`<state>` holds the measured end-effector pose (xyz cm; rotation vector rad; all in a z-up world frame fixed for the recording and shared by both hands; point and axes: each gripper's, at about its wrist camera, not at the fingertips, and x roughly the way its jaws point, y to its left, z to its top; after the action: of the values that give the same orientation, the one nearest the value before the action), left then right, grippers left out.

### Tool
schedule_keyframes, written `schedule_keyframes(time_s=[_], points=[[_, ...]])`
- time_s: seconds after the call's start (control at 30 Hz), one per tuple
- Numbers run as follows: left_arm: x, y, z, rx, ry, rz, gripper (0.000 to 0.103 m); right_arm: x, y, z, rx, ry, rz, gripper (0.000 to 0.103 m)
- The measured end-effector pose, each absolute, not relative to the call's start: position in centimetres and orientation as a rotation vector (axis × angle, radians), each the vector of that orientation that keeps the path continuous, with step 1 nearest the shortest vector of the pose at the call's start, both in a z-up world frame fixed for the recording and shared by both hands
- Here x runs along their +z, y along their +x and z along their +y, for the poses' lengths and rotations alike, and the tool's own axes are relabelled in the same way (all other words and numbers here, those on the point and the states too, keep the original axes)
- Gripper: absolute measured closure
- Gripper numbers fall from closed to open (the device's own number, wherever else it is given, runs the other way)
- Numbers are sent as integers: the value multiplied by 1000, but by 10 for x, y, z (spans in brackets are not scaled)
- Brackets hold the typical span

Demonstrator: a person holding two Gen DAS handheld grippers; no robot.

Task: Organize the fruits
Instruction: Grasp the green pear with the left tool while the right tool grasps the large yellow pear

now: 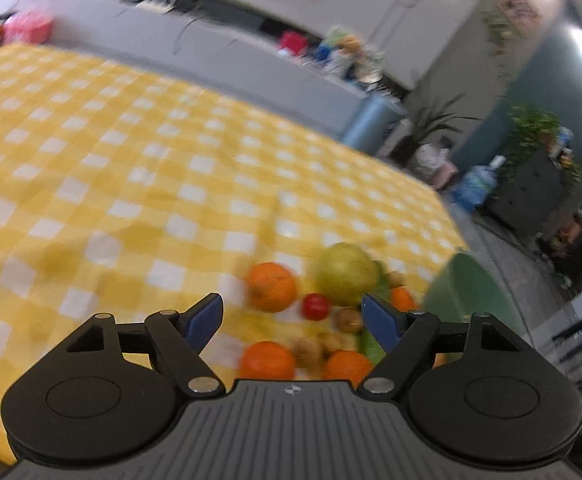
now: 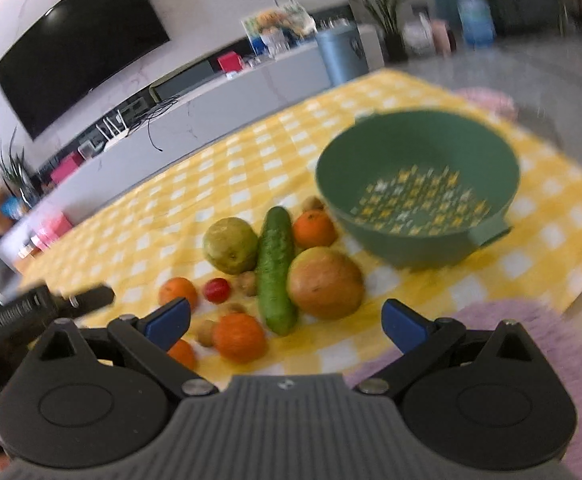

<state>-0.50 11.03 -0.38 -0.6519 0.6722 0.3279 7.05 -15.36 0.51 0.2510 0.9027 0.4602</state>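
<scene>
On yellow checked cloth [image 2: 219, 168]: fruit pile, green colander [image 2: 417, 152]; no legible writing.

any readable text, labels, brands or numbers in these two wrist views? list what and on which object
No text can be read in either view.
Small round emblem on the right gripper body: a mark, no letters.
Same emblem on the left gripper body: no letters.
Wall poster: too blurred to read.
Printed box on the grey counter: too blurred.
Green colander, fruits: no labels visible.
</scene>
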Motion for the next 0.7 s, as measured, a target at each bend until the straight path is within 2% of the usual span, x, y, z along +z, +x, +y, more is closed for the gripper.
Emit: schedule_keyframes(time_s=[0.13,0.33,0.7], points=[[-18,-1,127,379,-678,714,12,-2,83,-133,556,349,993,6],[-37,5,139,359,-697,786,12,-16,94,-124,274,295,920,6],[-53,14,146,352,-738,824,12,-46,130,-119,162,317,980,8]])
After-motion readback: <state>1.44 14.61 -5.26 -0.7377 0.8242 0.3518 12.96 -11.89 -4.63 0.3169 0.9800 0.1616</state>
